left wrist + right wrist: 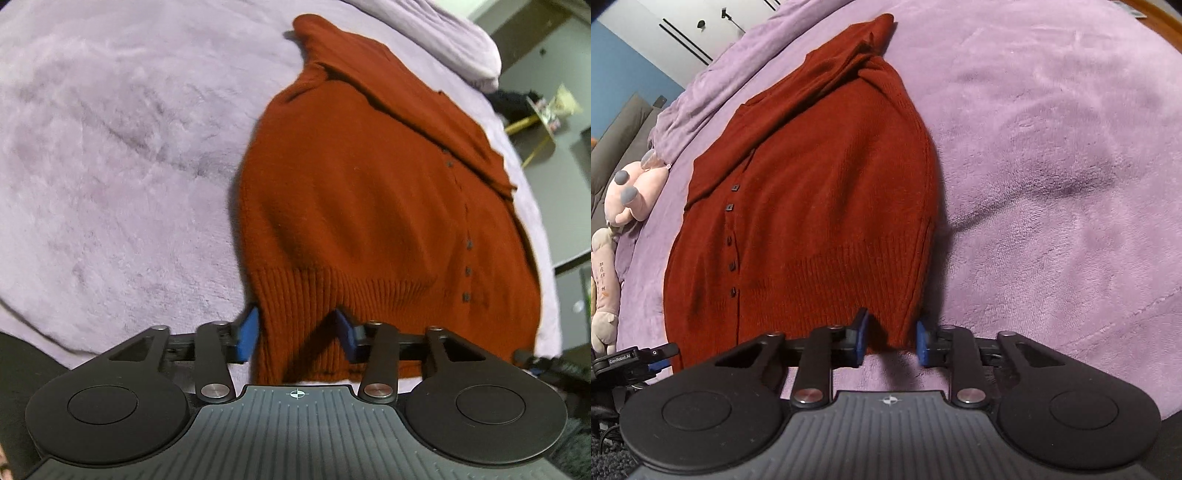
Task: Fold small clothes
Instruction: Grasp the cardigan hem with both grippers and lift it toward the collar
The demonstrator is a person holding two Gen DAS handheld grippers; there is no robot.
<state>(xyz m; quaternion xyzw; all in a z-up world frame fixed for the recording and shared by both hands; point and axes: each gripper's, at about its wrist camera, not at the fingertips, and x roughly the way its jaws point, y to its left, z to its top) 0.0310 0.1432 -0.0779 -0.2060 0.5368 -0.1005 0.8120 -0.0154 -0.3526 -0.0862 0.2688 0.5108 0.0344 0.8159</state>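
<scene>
On the bed, over a lilac fleece blanket (110, 166), a rust-red knit cardigan (351, 192) is laid flat with its ribbed hem toward both cameras and its sleeves folded in near the collar end; a row of small dark buttons (468, 271) is seen running up the front. At the hem's two corners the grippers are placed: the left gripper (297, 332) is set partly open with the left hem corner bunched and lifted between its blue fingers (246, 334), and whether the pads actually press the knit cannot be told. The right gripper (892, 338) is set narrower, with the right hem corner tucked between its fingers (862, 338); firm contact cannot be confirmed there either. Wide bare blanket is seen on the outer side of the garment in each view, so open room is available on both flanks and beyond the collar. Along the bed's edge in the right wrist view, pink plush toys (631, 192) are lying just beside the blanket, close to the buttoned side of the cardigan. Beyond them a grey sofa (617, 125) and a blue wall (624, 70) are seen. In the left wrist view, yellow-handled clutter (532, 118) is seen past the far edge, well apart from the cardigan.
</scene>
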